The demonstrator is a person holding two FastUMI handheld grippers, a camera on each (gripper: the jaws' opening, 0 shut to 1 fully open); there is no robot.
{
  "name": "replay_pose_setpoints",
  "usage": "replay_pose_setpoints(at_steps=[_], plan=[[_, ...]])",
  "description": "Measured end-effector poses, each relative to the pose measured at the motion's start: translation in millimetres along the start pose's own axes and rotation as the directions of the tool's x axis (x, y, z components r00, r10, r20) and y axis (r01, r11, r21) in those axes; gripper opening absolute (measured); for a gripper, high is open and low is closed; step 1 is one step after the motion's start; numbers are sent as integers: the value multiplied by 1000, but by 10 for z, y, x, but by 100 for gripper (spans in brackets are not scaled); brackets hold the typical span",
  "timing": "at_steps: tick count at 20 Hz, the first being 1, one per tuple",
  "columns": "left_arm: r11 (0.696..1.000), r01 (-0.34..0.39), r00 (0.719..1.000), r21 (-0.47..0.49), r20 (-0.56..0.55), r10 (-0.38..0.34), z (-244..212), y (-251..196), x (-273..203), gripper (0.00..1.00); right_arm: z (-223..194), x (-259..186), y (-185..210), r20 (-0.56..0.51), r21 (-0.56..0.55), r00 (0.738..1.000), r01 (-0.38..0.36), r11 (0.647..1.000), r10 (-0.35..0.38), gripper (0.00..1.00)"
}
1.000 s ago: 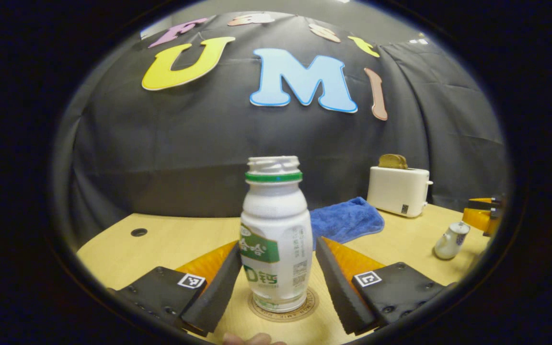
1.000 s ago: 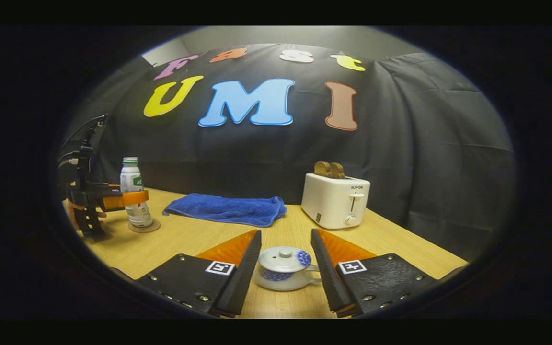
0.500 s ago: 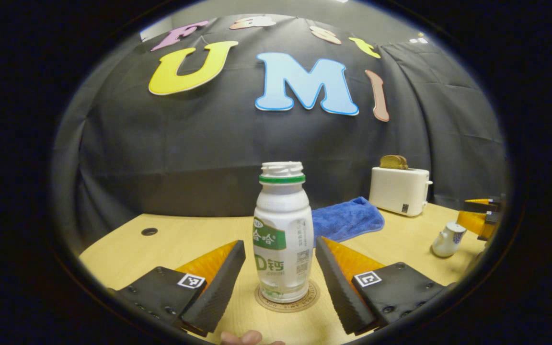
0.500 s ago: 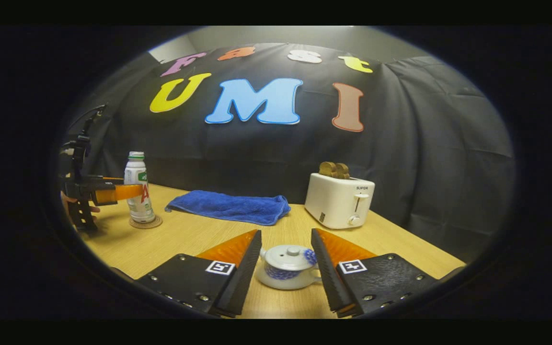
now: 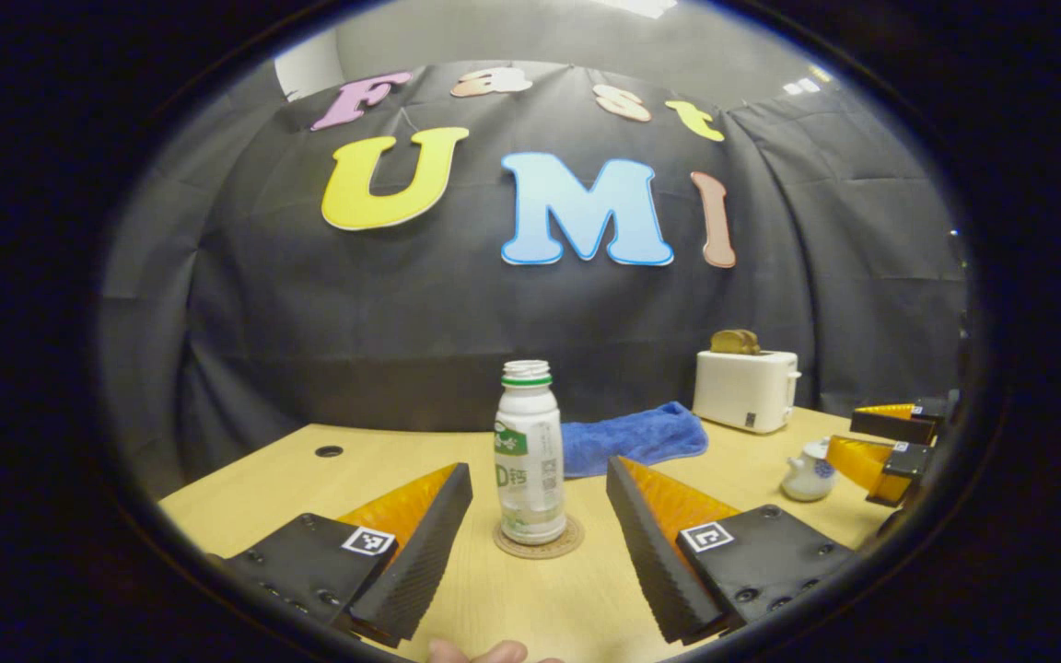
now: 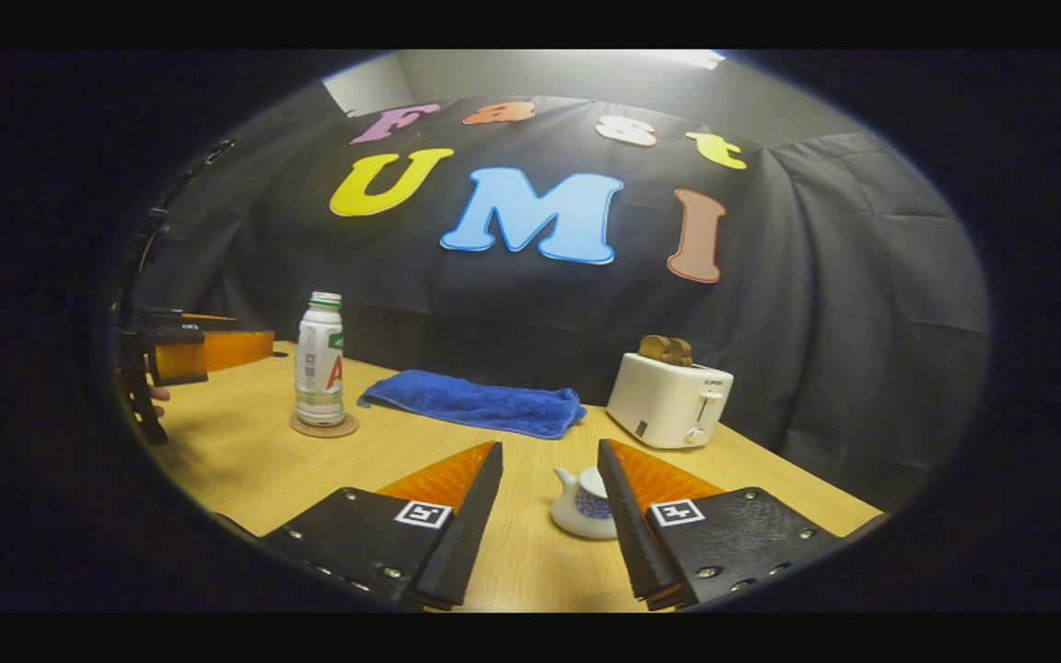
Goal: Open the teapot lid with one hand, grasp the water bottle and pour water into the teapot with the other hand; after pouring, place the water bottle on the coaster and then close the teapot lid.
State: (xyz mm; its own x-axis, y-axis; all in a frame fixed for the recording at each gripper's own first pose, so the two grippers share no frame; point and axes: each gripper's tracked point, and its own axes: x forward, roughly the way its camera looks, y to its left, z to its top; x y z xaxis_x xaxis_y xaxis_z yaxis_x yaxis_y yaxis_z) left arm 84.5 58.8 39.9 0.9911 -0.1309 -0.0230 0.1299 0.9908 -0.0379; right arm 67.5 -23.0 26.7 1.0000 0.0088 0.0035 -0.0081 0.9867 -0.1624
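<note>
The left hand-held gripper (image 5: 538,543) hangs with its ridged, wedge-shaped fingers spread apart, nothing between them. Ahead, the white plastic bottle (image 5: 530,451), capless with a green neck ring, stands upright on a round coaster (image 5: 538,543) on the pale wood-grain desk (image 5: 383,460). The right hand-held gripper (image 6: 549,520) is also spread and empty; the small glazed ceramic teapot (image 6: 583,502), lid on, sits on the desk just beyond it, partly behind its right finger. A rumpled blue towel (image 6: 475,402) lies behind, beside a boxy white toaster (image 6: 670,400).
</note>
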Motion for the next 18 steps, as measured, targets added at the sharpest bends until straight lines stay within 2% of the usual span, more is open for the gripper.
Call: replay_pose_setpoints(at_steps=[5,7,10,11,12,15,16,17,18], plan=[[1000,-25,999,-19,39,26,2,-465,-549,100,22,-403,184,-12,138,1000,3,990,-2,66],[998,-52,998,-23,23,53,-167,-526,-668,100,-34,-517,284,-9,138,1000,-1,990,3,66],[993,-75,997,-91,-31,72,-453,-616,-809,100,-204,-650,479,-33,132,999,-31,991,36,66],[992,-94,995,-83,-32,92,-443,-592,-870,100,-283,-694,517,-52,132,998,-37,991,44,66],[991,-120,993,-64,13,121,-374,-544,-869,100,-215,-735,531,-23,154,999,-37,987,41,69],[987,-155,988,31,20,154,-439,-560,-924,99,-182,-781,450,6,173,1000,0,985,-1,69],[990,-142,990,20,19,142,-411,-606,-946,99,-191,-755,457,6,182,1000,-4,983,3,70],[991,-134,991,23,19,133,-406,-627,-942,89,-179,-757,458,5,180,1000,-7,984,6,71],[991,-129,992,16,18,129,-397,-625,-935,92,-178,-762,453,6,180,1000,-8,984,7,71]])
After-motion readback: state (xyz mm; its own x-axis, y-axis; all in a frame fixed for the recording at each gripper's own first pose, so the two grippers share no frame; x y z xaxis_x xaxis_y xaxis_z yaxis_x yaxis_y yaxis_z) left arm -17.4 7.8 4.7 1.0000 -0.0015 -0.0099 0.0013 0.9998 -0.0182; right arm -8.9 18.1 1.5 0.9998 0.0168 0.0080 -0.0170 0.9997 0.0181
